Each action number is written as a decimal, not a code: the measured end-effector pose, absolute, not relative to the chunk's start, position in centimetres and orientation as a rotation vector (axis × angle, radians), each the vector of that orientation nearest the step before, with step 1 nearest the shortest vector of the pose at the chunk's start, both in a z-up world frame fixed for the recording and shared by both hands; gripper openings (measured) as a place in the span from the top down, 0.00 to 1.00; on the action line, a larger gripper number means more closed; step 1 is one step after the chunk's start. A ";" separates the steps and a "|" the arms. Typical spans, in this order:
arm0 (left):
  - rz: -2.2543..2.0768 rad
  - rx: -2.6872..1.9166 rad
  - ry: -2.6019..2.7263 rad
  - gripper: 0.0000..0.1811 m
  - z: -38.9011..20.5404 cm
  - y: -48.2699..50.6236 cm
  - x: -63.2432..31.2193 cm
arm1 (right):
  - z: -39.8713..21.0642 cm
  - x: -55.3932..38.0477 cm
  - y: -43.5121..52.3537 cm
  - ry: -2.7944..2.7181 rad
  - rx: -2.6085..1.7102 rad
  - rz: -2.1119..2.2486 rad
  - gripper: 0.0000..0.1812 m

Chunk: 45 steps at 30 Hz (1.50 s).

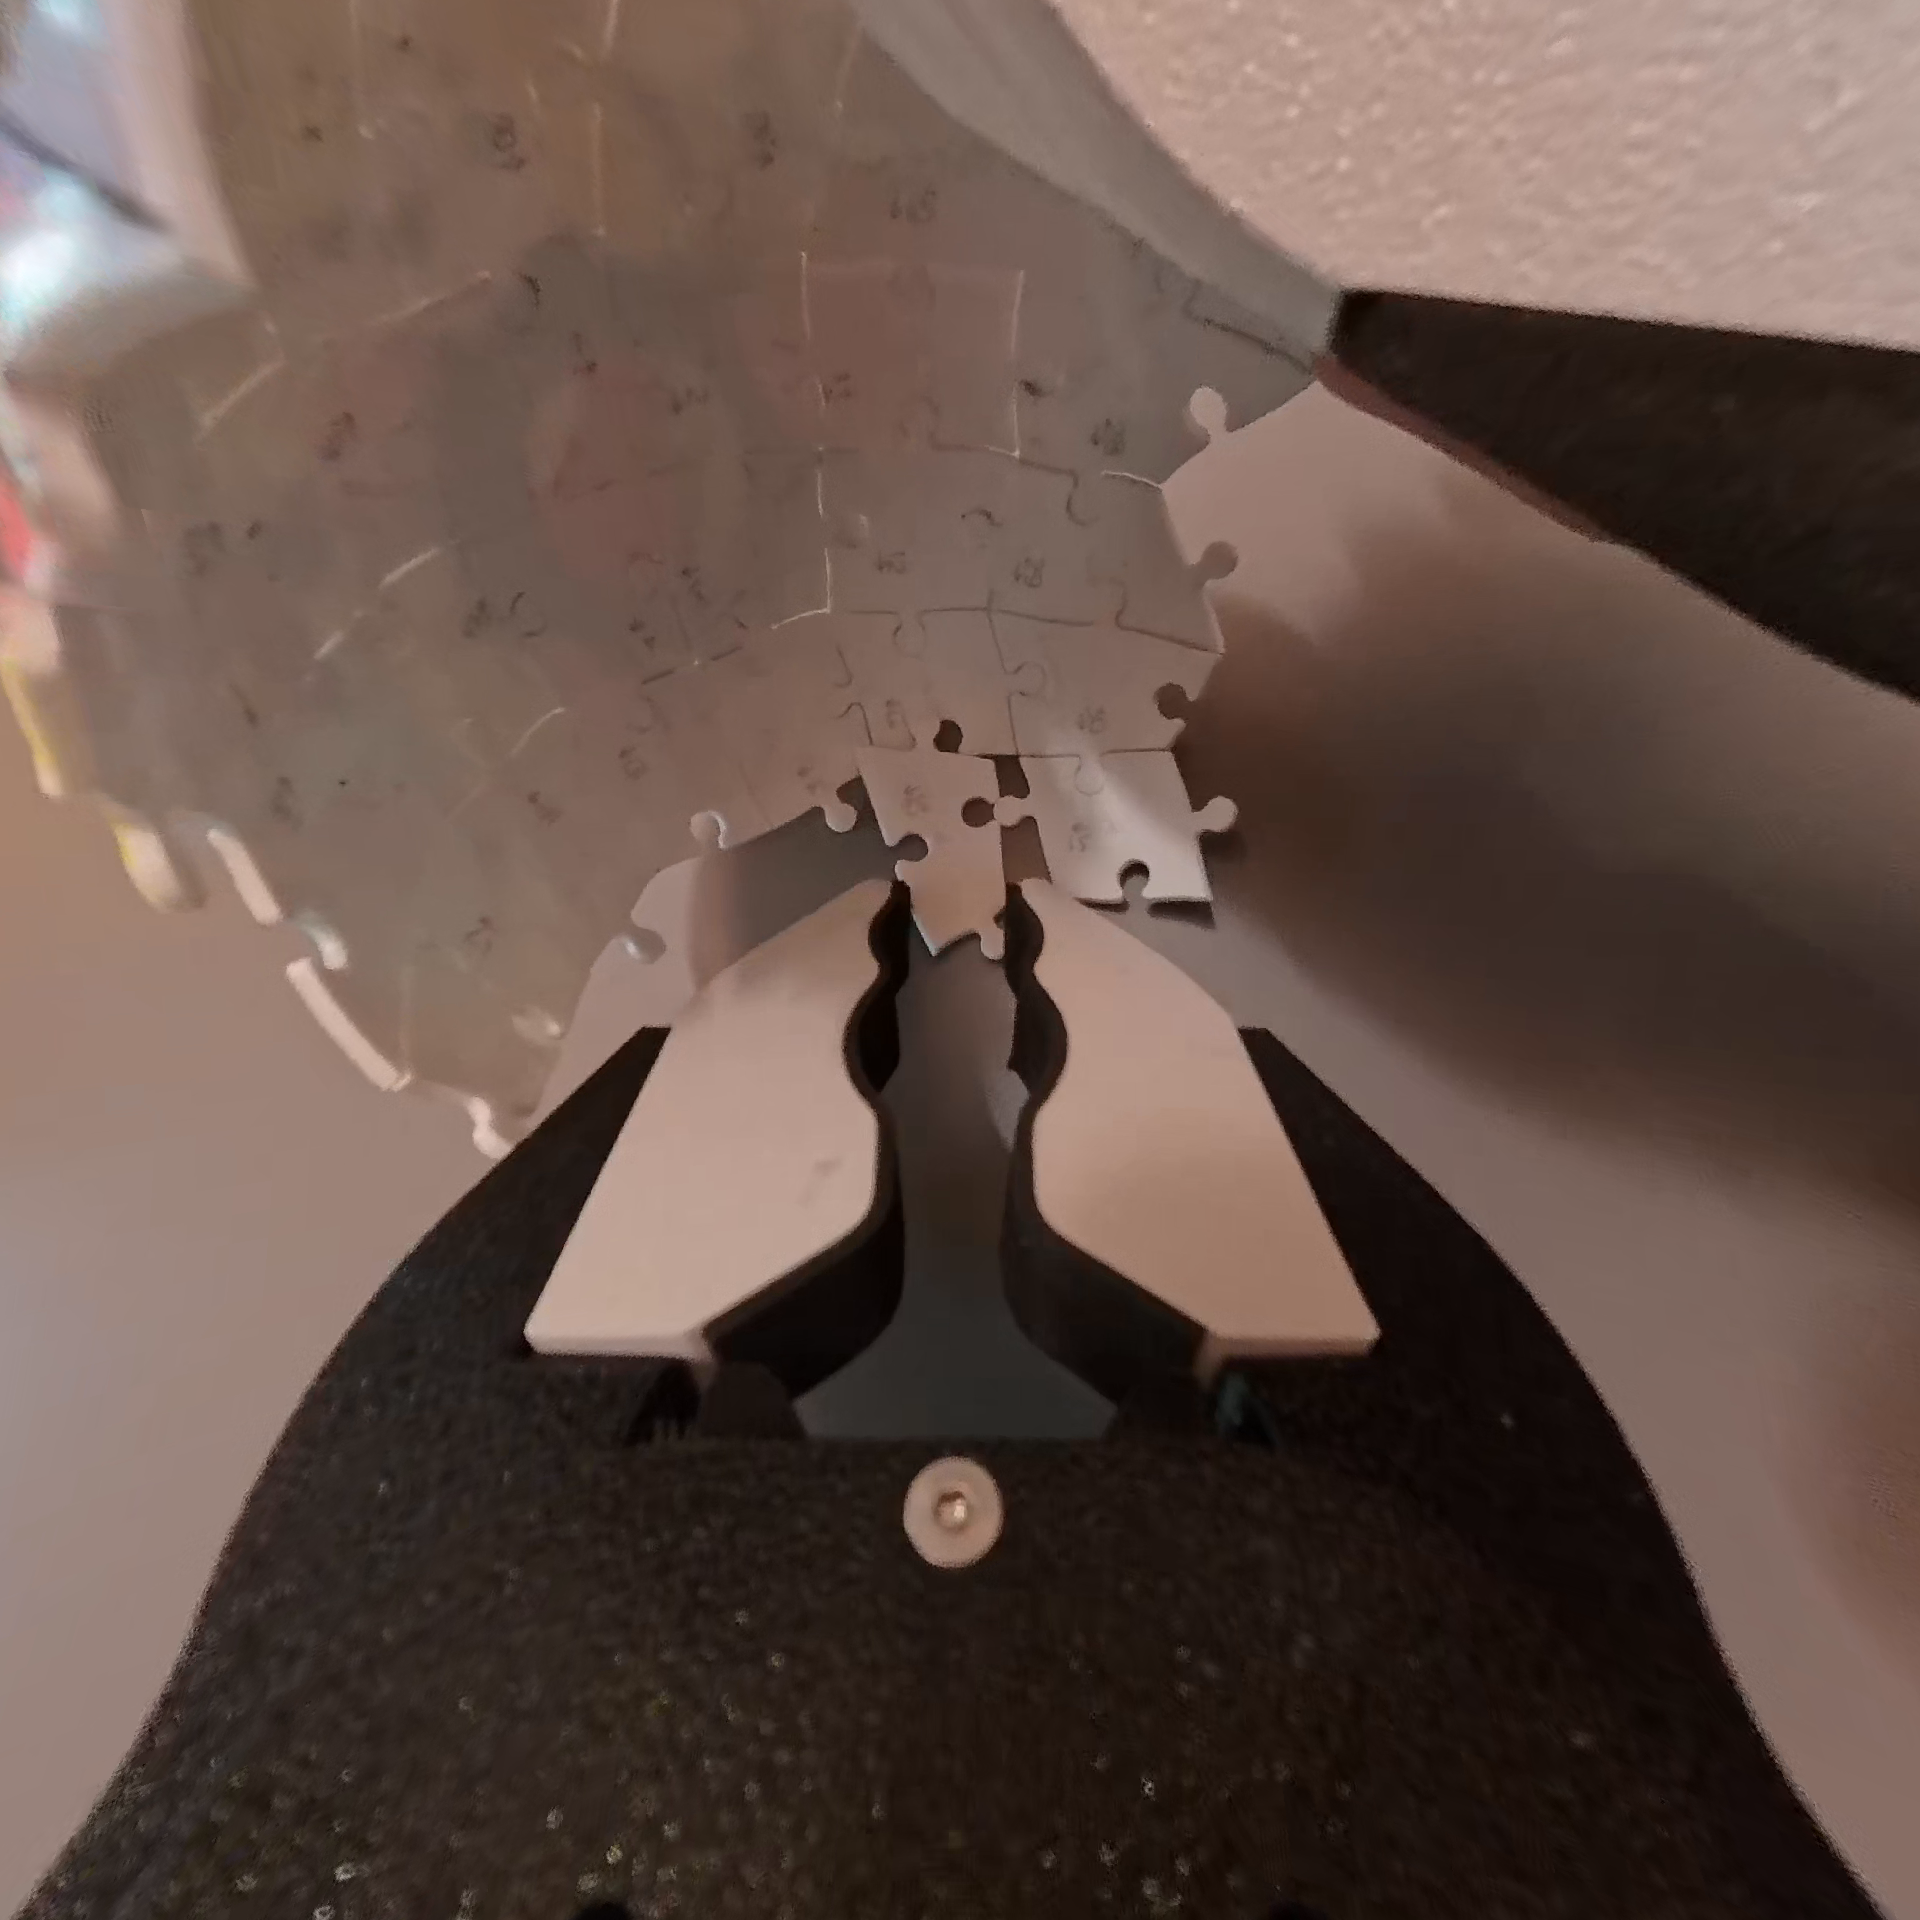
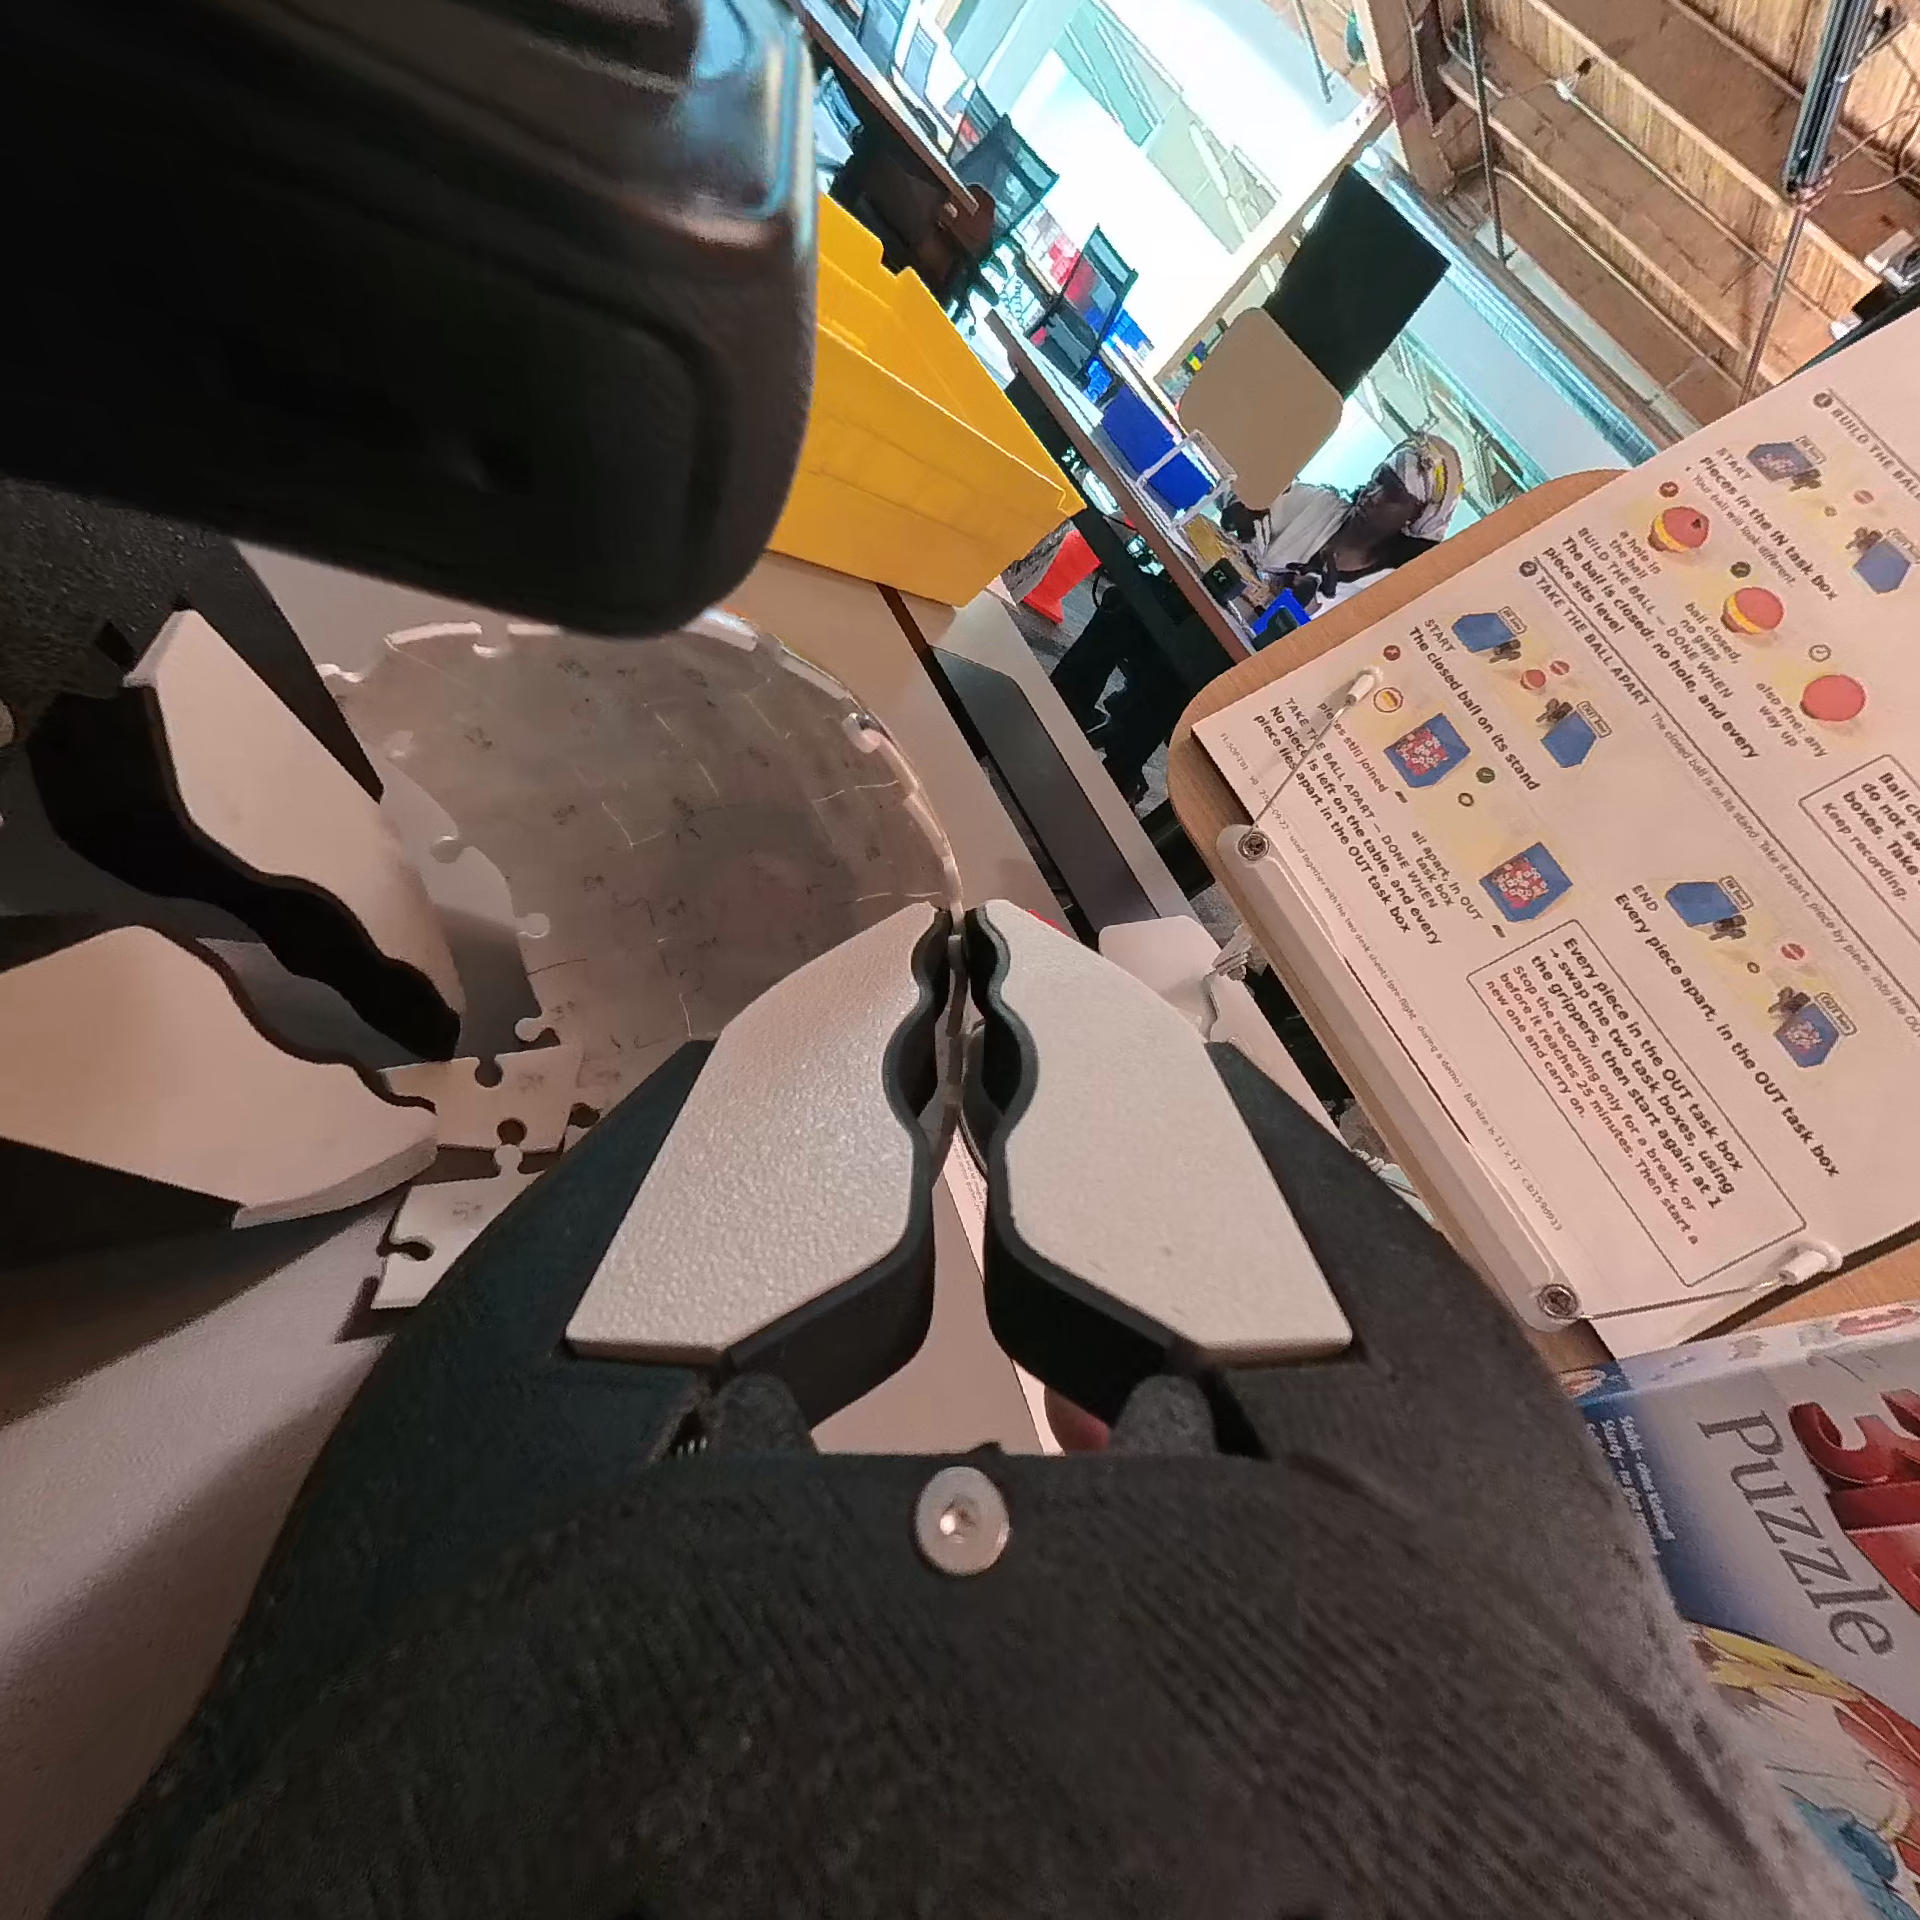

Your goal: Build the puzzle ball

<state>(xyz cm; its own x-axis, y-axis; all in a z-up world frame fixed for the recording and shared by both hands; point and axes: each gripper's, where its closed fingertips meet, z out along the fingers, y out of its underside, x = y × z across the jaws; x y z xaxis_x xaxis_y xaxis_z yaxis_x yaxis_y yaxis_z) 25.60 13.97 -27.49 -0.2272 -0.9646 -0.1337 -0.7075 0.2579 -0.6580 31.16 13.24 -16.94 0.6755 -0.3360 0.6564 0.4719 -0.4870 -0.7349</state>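
Half-built puzzle ball (image 1: 727, 520) held up between both tongs, grey inner side showing.

Curved shell of interlocked plastic pieces, pale grey and matte, small dark marks on each, knobs and sockets jagged along the open rim. Left tongs (image 1: 954, 914) narrowed to a slim gap, pinching a single loose piece (image 1: 940, 831) at the shell's lower edge, just ahead of the tips. Right tongs (image 2: 958, 930) pressed together on the thin far rim of the shell (image 2: 675, 810), seen edge-on between the wavy black pads. White, pebbled finger plates (image 2: 790, 1143) on rough black printed bodies; left tongs (image 2: 416, 1060) also visible to the left of the right ones. Right of the right tongs: laminated instruction sheet (image 2: 1558, 831) on a tilted wooden board; puzzle box (image 2: 1787, 1538) lower right. Yellow bins (image 2: 914, 457) beyond.
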 end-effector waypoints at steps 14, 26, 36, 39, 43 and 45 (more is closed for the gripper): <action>-0.709 -1.569 1.948 1.00 -26.7 13.9 25.7 | -17.0 31.4 13.1 -0.097 -1.844 -0.966 0.98; -0.604 -1.549 1.938 0.82 -27.0 13.6 25.5 | -17.0 31.4 13.0 -0.097 -1.847 -0.968 0.98; -0.560 -1.473 1.978 0.87 -27.3 13.7 25.7 | -17.0 31.5 13.0 -0.096 -1.847 -0.968 0.98; -0.574 -1.465 2.001 0.92 -27.4 13.3 25.6 | -16.9 31.4 13.0 -0.101 -1.846 -0.970 0.98; -0.607 -1.488 2.012 0.96 -27.5 12.9 25.6 | -17.0 31.4 13.0 -0.099 -1.847 -0.970 0.98; -0.594 -1.470 2.006 0.93 -27.4 13.2 25.7 | -17.0 31.5 13.0 -0.097 -1.847 -0.969 0.98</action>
